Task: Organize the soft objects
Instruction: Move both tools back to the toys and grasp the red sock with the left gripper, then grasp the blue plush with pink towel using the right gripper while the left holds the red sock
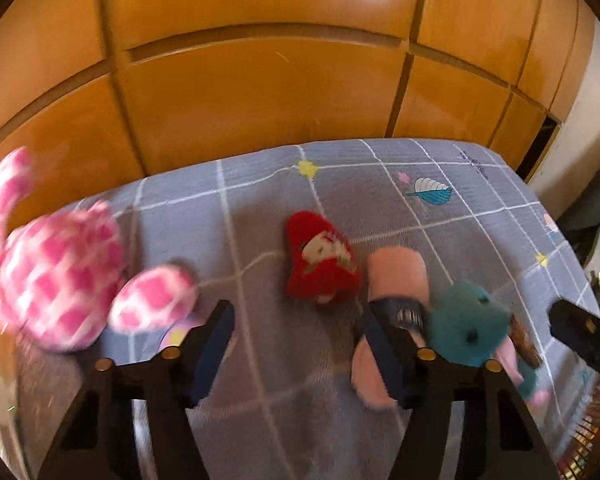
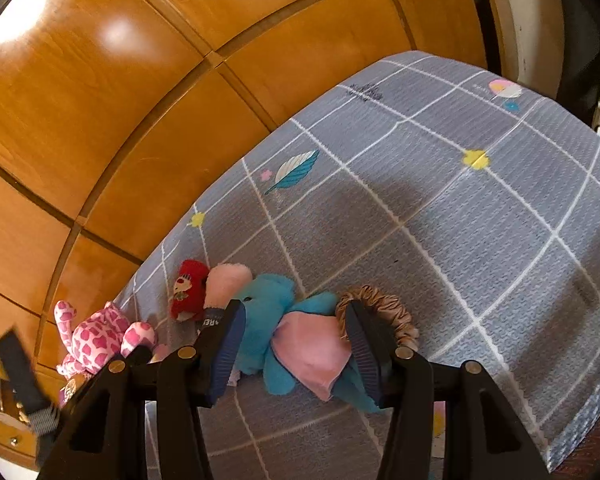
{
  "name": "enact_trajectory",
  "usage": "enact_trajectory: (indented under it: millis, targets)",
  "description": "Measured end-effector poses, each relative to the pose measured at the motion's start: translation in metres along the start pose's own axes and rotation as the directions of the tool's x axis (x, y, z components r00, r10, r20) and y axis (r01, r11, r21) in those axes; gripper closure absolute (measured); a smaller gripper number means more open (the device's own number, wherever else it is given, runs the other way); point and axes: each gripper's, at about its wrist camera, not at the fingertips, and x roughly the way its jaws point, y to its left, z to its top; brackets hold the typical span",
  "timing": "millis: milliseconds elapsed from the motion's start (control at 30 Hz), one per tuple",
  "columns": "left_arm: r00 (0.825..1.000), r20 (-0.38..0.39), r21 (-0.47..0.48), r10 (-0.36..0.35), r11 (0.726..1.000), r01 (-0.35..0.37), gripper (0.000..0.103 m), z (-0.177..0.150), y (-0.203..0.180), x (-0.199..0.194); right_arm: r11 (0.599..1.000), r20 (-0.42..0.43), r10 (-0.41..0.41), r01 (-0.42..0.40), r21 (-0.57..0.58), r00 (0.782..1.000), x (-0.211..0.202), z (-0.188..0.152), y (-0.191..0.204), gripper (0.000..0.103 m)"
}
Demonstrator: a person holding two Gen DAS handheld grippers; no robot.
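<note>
Soft toys lie in a row on a grey checked bed cover (image 1: 380, 184). My left gripper (image 1: 300, 348) is open over bare cover, with nothing between its fingers. To its left lies a pink-and-white plush (image 1: 56, 272). Just ahead lies a red plush (image 1: 320, 256), and a pink sock (image 1: 396, 276) touches the right finger. My right gripper (image 2: 296, 346) is shut on a teal-and-pink plush toy (image 2: 268, 312), which also shows as a teal plush (image 1: 468, 324) in the left wrist view. A brown scrunchie (image 2: 384, 300) lies behind the right gripper's right finger.
Glossy wooden cabinet panels (image 1: 260, 92) rise directly behind the bed. The cover (image 2: 460, 208) stretches away to the right, where the bed drops off toward dark clutter (image 1: 592, 232). A dark, blurred strap-like object (image 2: 18, 368) sits low at the left.
</note>
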Motion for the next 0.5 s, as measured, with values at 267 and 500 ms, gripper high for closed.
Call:
enact_trajectory:
  millis: [267, 500]
  targets:
    - [0.998, -0.063, -0.015, -0.011, 1.000, 0.010, 0.040, 0.040, -0.010, 0.065, 0.999, -0.035, 0.033, -0.033, -0.004, 0.999, 0.005, -0.001, 0.002, 0.051]
    - [0.995, -0.096, -0.012, 0.008, 1.000, -0.009, 0.082, 0.046, -0.014, 0.105, 0.999, -0.036, 0.034, -0.034, 0.018, 0.999, 0.006, -0.001, -0.001, 0.051]
